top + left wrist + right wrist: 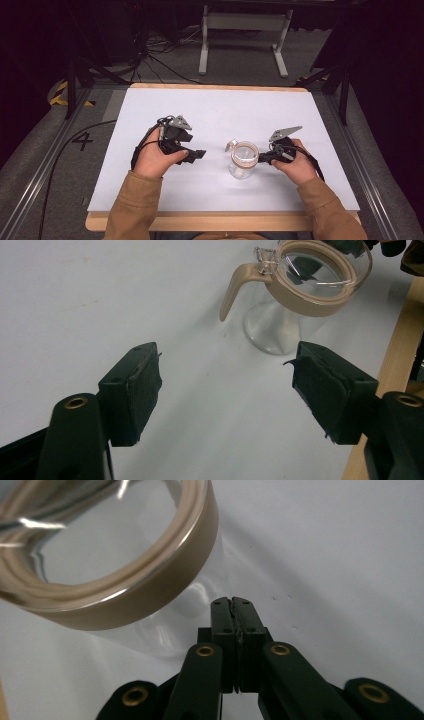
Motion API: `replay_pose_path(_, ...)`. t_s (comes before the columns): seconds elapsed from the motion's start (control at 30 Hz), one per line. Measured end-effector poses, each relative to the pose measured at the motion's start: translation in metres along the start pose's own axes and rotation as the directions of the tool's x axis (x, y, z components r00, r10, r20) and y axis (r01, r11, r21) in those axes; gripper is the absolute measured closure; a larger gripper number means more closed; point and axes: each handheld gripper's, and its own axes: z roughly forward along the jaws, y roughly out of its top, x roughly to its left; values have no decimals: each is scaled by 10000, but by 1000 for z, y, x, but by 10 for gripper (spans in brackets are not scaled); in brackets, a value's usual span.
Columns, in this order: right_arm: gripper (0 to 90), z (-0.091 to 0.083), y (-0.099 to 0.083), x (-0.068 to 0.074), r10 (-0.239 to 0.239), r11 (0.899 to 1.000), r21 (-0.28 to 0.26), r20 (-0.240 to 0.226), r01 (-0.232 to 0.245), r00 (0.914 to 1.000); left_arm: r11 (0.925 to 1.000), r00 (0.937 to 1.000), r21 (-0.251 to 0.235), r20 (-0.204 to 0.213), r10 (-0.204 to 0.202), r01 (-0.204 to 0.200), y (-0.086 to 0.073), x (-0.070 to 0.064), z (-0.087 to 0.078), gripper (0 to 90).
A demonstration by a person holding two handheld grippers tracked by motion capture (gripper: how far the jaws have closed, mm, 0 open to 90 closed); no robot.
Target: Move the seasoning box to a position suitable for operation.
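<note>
A clear glass jug [243, 160] with a tan collar and a tan curved handle stands upright on the white table top [210, 107], a little right of centre. My left gripper [199, 154] lies to its left, apart from it, open and with nothing between its pads. In the left gripper view the jug [310, 290] stands beyond my left gripper [227, 377], handle towards it. My right gripper [263, 158] is shut with nothing in it, tips at the jug's right side. In the right gripper view my right gripper [232, 603] is right against the glass wall under the jug's collar [150, 587].
The table's wooden front edge [210, 221] runs near the person's sleeves. Metal rails [35, 175] flank the table on both sides. A white stand [245, 30] and floor cables [160, 47] lie beyond the far edge.
</note>
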Motion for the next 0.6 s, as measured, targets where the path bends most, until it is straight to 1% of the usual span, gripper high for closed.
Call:
replay_pose_path(0.03,900,2,0,0,-8,10000,72,46,8,10000,10000,10000,7,6,9,-9,0,0,0,277)
replay_pose_path(0.13,900,4,-1,-1,-53,10000,50,52,52,10000,10000,10000,26,26,1,-1,0,0,0,277)
replay_pose_path(0.23,900,5,-2,-1,-130,9999,20,93,130,9999,10000,10000,5,-14,-15,15,0,1,0,277)
replay_pose_path(0.4,900,4,-2,2,-163,9998,151,152,161,9998,10000,10000,7,3,-37,37,0,1,2,277)
replay_pose_path(0.47,900,3,-2,2,-183,9996,209,135,181,9997,9999,10000,101,12,-37,37,0,2,2,277)
replay_pose_path(0.5,900,2,-2,3,-189,9996,225,105,186,9998,9999,10000,45,17,-89,89,0,2,4,277)
replay_pose_path(0.6,900,1,-2,6,-238,9991,349,6,238,9997,9999,10000,112,-9,12,-12,0,3,6,278)
